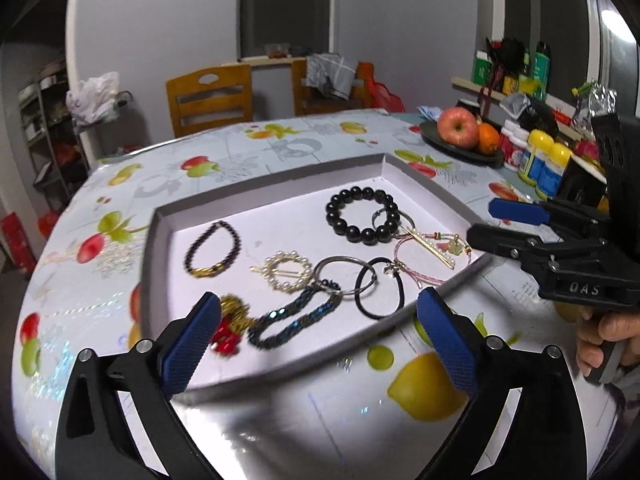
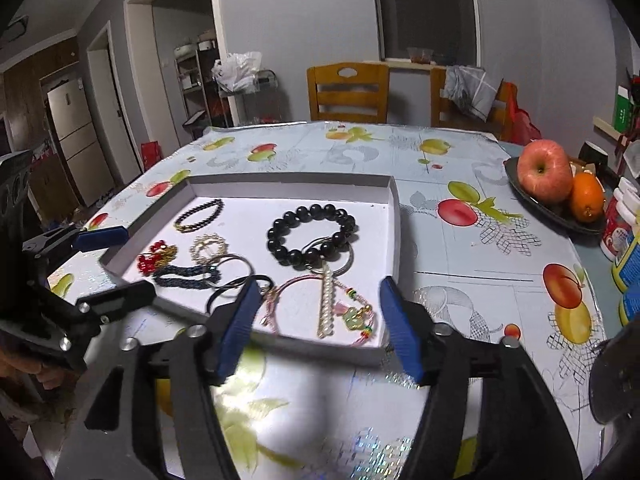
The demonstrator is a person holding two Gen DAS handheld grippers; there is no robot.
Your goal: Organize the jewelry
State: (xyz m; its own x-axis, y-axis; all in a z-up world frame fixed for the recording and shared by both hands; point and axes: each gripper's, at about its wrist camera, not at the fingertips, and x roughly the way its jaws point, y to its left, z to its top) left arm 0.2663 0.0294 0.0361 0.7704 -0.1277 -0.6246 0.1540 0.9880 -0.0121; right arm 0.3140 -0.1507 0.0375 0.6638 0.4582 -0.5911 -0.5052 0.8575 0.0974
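Note:
A shallow white tray [image 1: 160, 220] lies on the fruit-print tablecloth, also seen as the tray [image 2: 394, 216] in the right wrist view. In it lie a black bead bracelet [image 1: 362, 216] [image 2: 312, 236], a thin dark bracelet [image 1: 212, 248], a pearl ring clip [image 1: 286, 270], a blue sequin bracelet [image 1: 296, 320], a black hair tie [image 1: 380, 292], a red and gold piece [image 1: 230, 324] and a pink cord bracelet with a pearl bar [image 2: 326, 304]. My left gripper [image 1: 318, 298] [image 2: 140, 262] is open over the tray's near left rim. My right gripper [image 2: 320, 286] [image 1: 486, 224] is open over the near right corner. Neither holds anything.
A dark plate [image 2: 552, 208] with an apple and an orange sits at the table's right, with medicine bottles [image 1: 540, 160] beside it. Two wooden chairs [image 2: 348, 92] stand behind the far table edge. A hand [image 1: 604, 332] grips the right tool's handle.

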